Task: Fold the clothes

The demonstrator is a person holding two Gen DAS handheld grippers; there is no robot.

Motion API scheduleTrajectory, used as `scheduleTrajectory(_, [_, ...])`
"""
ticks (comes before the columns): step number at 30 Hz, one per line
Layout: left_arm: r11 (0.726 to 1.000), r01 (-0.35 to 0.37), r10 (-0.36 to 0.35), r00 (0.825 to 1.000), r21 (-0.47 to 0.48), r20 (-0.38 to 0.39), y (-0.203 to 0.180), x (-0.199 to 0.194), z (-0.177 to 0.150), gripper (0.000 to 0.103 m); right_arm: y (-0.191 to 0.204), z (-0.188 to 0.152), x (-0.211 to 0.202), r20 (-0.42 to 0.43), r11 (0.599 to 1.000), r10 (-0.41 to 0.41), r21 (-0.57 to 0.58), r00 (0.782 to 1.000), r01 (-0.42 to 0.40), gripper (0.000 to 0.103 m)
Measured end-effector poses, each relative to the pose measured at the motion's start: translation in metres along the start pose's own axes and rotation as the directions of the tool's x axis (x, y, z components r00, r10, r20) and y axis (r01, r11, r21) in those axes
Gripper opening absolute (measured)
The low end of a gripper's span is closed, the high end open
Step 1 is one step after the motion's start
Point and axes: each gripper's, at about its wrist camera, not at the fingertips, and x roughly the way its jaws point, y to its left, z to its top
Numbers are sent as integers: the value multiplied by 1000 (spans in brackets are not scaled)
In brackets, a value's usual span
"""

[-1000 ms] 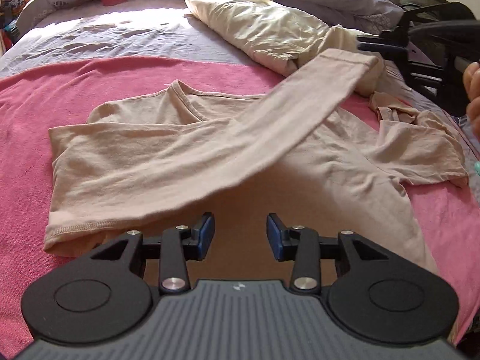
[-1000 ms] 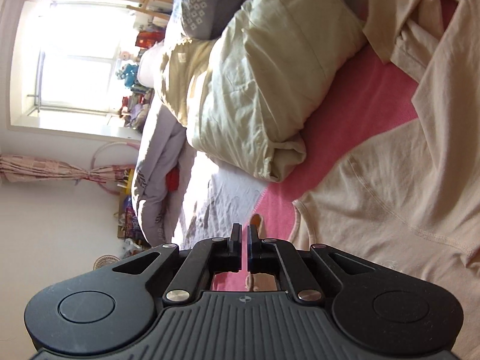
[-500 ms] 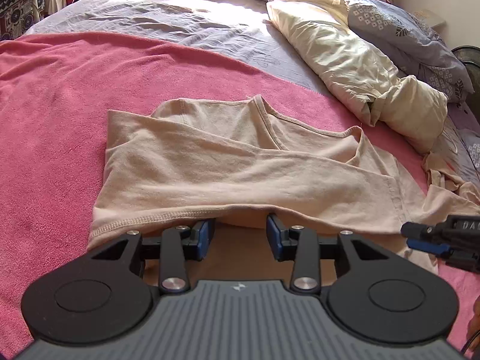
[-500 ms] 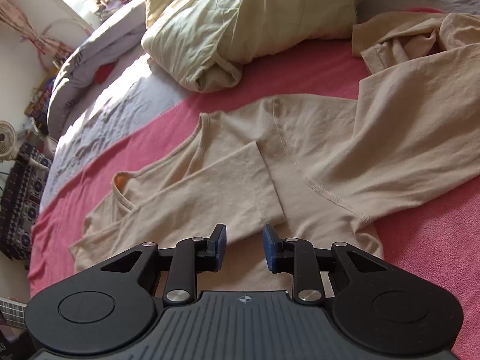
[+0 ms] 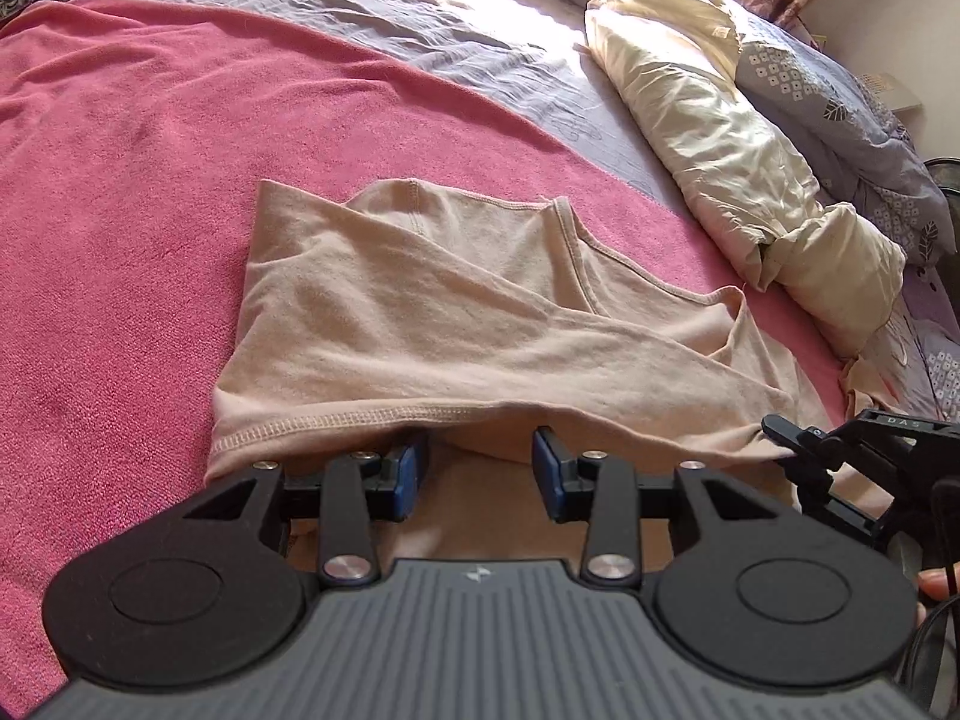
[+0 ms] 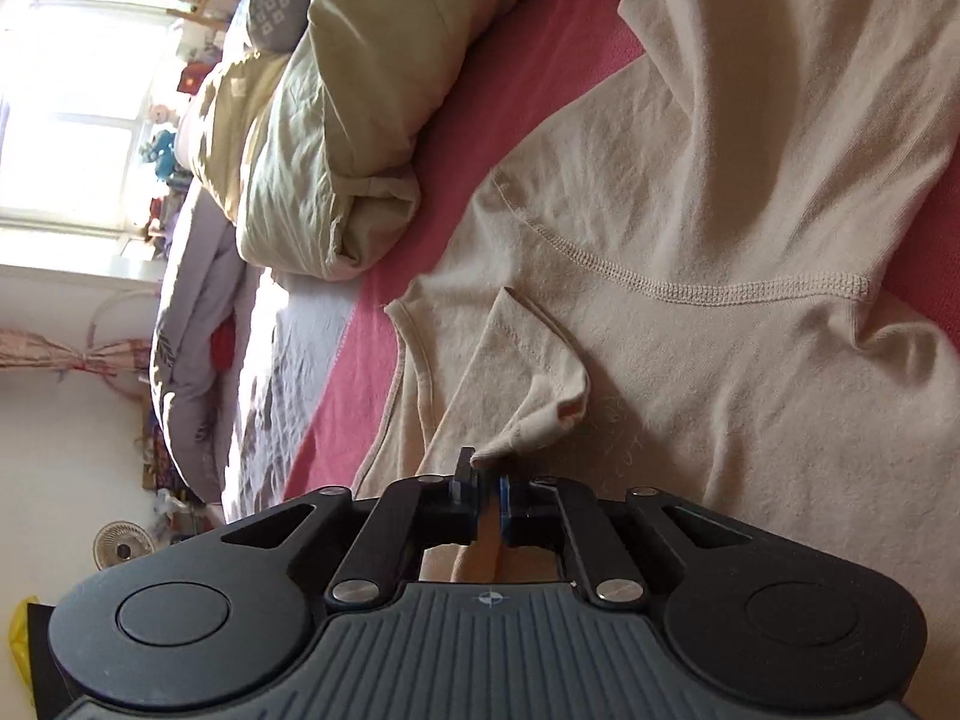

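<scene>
A beige long-sleeved shirt (image 5: 420, 324) lies on a pink blanket (image 5: 120, 192), one sleeve folded across its body. My left gripper (image 5: 477, 471) is open, its blue-padded fingers at the shirt's near edge, with the folded layer draped just over the fingertips. My right gripper (image 6: 486, 501) is shut on the shirt's fabric near the sleeve cuff (image 6: 540, 414). It also shows at the right edge of the left wrist view (image 5: 780, 429), pinching the shirt's edge. The shirt's body and shoulder seam (image 6: 690, 288) spread out ahead of it.
A rolled cream duvet (image 5: 720, 138) and a grey patterned quilt (image 5: 840, 102) lie along the far side of the bed. A grey sheet (image 5: 450, 48) lies beyond the pink blanket. A bright window (image 6: 72, 108) and a small fan (image 6: 123, 549) show in the right wrist view.
The right gripper carried the sleeve across the shirt, let it go and opened, and has now shut again on fabric near the cuff. The left gripper stayed open at the near edge.
</scene>
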Motion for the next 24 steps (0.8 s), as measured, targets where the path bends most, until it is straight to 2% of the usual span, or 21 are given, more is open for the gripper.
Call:
scheduleTrajectory(3, [998, -9, 9, 1000, 65, 0, -8, -1, -8, 45, 7, 2, -3, 6, 1000, 19, 2, 1000, -19, 5])
scheduleTrajectory(6, [992, -32, 30, 999, 126, 14, -18, -2, -16, 46, 17, 9, -14, 11, 992, 106, 69, 994, -106, 4])
scheduleTrajectory(10, [985, -103, 95, 993, 137, 63, -23, -3, -18, 46, 33, 25, -38, 61, 967, 227, 105, 972, -233, 4])
scheduleTrajectory(12, [980, -148, 138, 987, 133, 78, -20, -3, -17, 46, 36, 34, -47, 87, 971, 223, 72, 971, -230, 4])
scheduleTrajectory(16, [966, -216, 204, 974, 140, 96, -11, -5, -20, 48, 19, 44, -52, 132, 999, 46, -21, 990, -43, 4])
scheduleTrajectory(18, [956, -239, 223, 969, 173, 105, -12, -7, -25, 49, 2, 43, -46, 145, 994, -82, -65, 986, 93, 4])
scheduleTrajectory(19, [950, -248, 230, 967, 189, 111, -13, -9, -28, 49, -5, 41, -40, 147, 980, -156, -101, 977, 172, 5])
scheduleTrajectory(20, [945, -256, 236, 965, 205, 116, -13, -10, -32, 49, -10, 37, -33, 140, 956, -235, -147, 962, 255, 6])
scheduleTrajectory(21, [938, -265, 243, 962, 224, 121, -14, -10, -35, 49, -10, 32, -30, 146, 928, -289, -199, 946, 314, 3])
scheduleTrajectory(22, [930, -274, 248, 960, 245, 131, -15, -10, -39, 49, -3, 26, -31, 171, 897, -316, -268, 933, 353, 3])
scheduleTrajectory(23, [921, -283, 253, 957, 267, 141, -17, -11, -42, 49, 3, 20, -32, 198, 859, -340, -333, 919, 390, 9])
scheduleTrajectory(24, [912, -292, 258, 954, 287, 151, -18, -11, -46, 49, 14, 13, -32, 240, 800, -374, -406, 896, 442, 14])
